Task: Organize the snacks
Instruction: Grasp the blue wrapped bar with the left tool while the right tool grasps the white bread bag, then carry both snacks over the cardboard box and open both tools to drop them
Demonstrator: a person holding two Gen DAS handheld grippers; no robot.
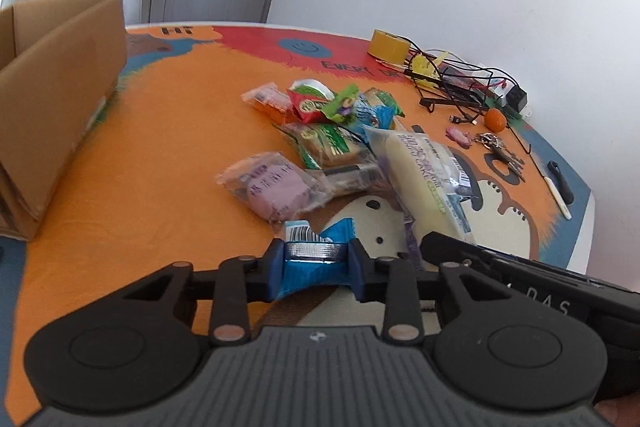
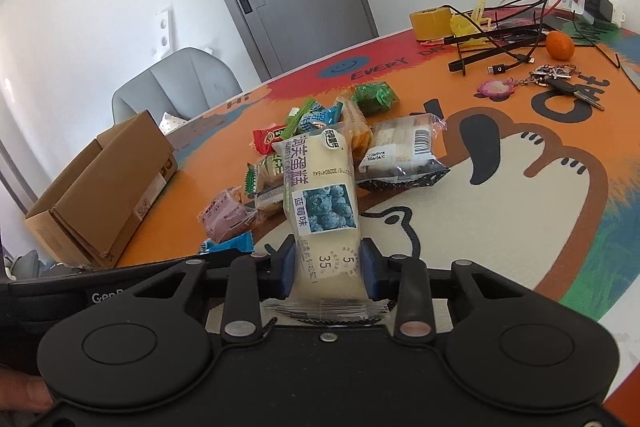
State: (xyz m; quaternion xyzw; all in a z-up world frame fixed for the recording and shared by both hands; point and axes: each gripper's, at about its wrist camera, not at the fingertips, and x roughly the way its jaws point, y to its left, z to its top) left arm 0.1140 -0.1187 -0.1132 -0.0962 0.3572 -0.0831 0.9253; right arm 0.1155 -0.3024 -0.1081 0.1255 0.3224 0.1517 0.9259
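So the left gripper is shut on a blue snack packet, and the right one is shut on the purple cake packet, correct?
Not quite. The right gripper is shut on the pale blueberry cake packet, as the right wrist view shows. The left gripper does clamp the blue snack packet.

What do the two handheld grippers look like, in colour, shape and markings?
Both are black plastic. The left gripper and the right gripper each have blue finger pads, linkage bars with silver rivets, two round discs and a ribbed grey base. White lettering marks the side of each body, seen only in part.
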